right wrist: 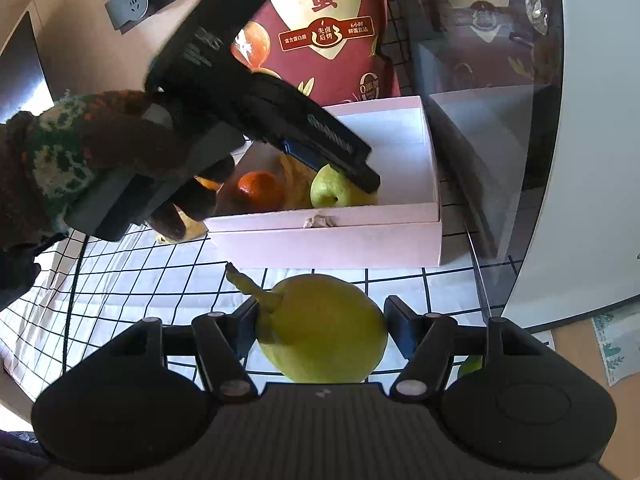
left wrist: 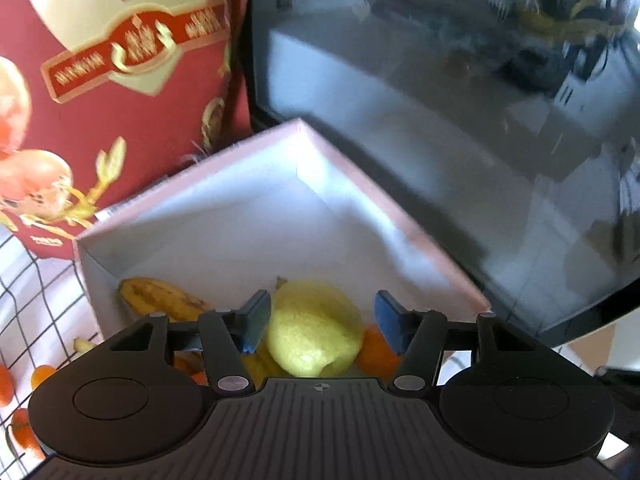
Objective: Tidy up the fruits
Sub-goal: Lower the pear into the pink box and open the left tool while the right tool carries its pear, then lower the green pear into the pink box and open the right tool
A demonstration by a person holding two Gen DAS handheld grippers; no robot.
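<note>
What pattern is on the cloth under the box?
The cloth is white with thin black lines making squares; the right wrist view shows it best.

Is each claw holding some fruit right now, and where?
Right gripper clamps a pear by its sides. Left gripper is open around another pear.

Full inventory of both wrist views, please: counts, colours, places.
pink box: 1, pink with white inside, on cloth
boxed pear: 1, yellow-green, in box
held pear: 1, yellow-green, in right gripper
bananas: count unclear, yellow, in box
mandarin: 1, orange, in box
loose mandarins: at least 3, orange, on cloth left of box
snack bag: 1, red, behind box
checked cloth: 1, white with black grid
glossy panel: 1, dark, right of box
left gripper: open, over boxed pear
right gripper: gripping held pear
gloved hand: 1, patterned knit
</note>
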